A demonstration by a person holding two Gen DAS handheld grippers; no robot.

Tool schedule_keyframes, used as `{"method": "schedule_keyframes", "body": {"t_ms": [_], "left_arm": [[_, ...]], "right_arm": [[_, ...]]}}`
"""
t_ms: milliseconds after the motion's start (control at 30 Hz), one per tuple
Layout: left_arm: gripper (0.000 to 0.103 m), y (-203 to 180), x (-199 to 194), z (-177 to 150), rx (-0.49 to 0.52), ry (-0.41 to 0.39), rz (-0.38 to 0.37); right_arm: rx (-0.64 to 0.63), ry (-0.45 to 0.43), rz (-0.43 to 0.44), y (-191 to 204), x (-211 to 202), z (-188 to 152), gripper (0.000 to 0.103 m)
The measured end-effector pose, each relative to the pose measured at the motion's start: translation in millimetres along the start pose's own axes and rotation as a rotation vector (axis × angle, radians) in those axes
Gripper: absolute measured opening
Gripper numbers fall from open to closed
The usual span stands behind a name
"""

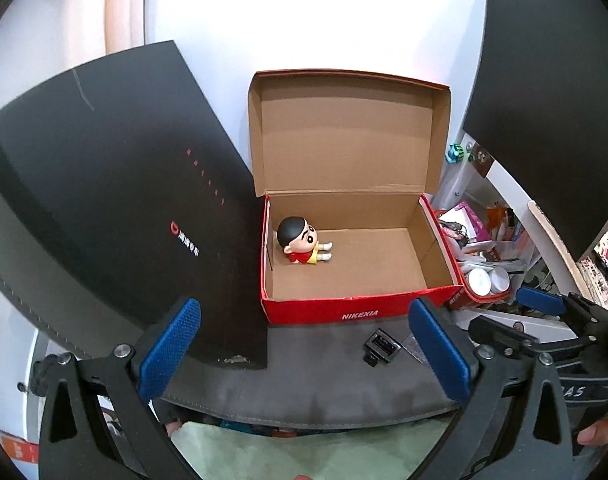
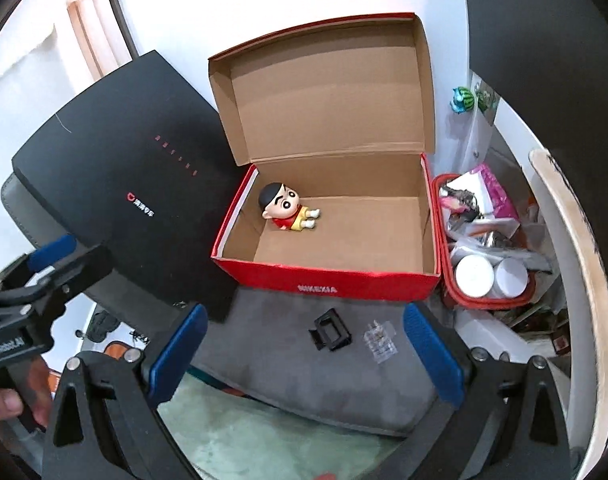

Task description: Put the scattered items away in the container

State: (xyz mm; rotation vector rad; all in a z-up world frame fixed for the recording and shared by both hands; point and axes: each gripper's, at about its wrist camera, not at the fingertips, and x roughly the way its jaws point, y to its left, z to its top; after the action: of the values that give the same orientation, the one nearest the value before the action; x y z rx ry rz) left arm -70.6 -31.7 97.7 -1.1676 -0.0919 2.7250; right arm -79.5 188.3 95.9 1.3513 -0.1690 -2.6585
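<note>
A red cardboard box stands open on a grey mat, lid upright. A cartoon boy figurine lies inside at its left. A small black clip and a clear plastic piece lie on the mat in front of the box. My left gripper is open and empty, held back from the box front. My right gripper is open and empty above the mat, near the clip; it also shows in the left wrist view.
A large black box leans left of the red box. A red-rimmed tub of clutter stands to the right. The grey mat ends at a near edge above a green cloth.
</note>
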Motion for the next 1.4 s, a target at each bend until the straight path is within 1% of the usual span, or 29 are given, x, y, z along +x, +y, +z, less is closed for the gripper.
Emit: {"method": "schedule_keyframes", "body": {"t_ms": [167, 367, 467, 600, 767, 933, 1000, 1067, 1400], "left_arm": [[0.103, 2.9, -4.7, -12.3, -0.027, 0.021, -0.050], [0.103, -0.6, -12.9, -24.4, -0.018, 0.033, -0.044], [0.103, -4.4, -18.3, -28.3, -0.011, 0.031, -0.037], [0.103, -7.9, -22.0, -35.0, -0.037, 0.042, -0.065], [0.103, -16.5, -18.4, -46.3, -0.028, 0.070, -0.081], [0.103, -22.7, -13.4, -53.1, -0.054, 0.100, -0.109], [0.103, -26.1, -11.5, -54.2, -0.052, 0.108, -0.114], [0.103, -30.0, -9.6, -55.1, -0.044, 0.114, -0.118], [0.103, -42.7, -2.3, -56.4, -0.003, 0.129, -0.116]], "right_arm": [[0.005, 0.035, 0.023, -2.4, -2.1, -9.4, 0.099], [0.013, 0.056, 0.055, -4.0, -9.9, -26.4, 0.099], [0.002, 0.055, 0.039, -2.5, -13.4, -33.3, 0.099], [0.011, 0.070, 0.036, -5.2, -14.9, -42.6, 0.099], [0.059, 0.102, 0.015, -12.6, -12.8, -52.3, 0.099], [0.054, 0.113, -0.007, -11.7, -12.2, -55.8, 0.099], [0.053, 0.114, -0.025, -11.3, -11.7, -57.3, 0.099], [0.038, 0.120, -0.071, -10.0, -10.0, -59.9, 0.099], [0.067, 0.132, -0.059, -17.4, -7.7, -65.5, 0.099]]}}
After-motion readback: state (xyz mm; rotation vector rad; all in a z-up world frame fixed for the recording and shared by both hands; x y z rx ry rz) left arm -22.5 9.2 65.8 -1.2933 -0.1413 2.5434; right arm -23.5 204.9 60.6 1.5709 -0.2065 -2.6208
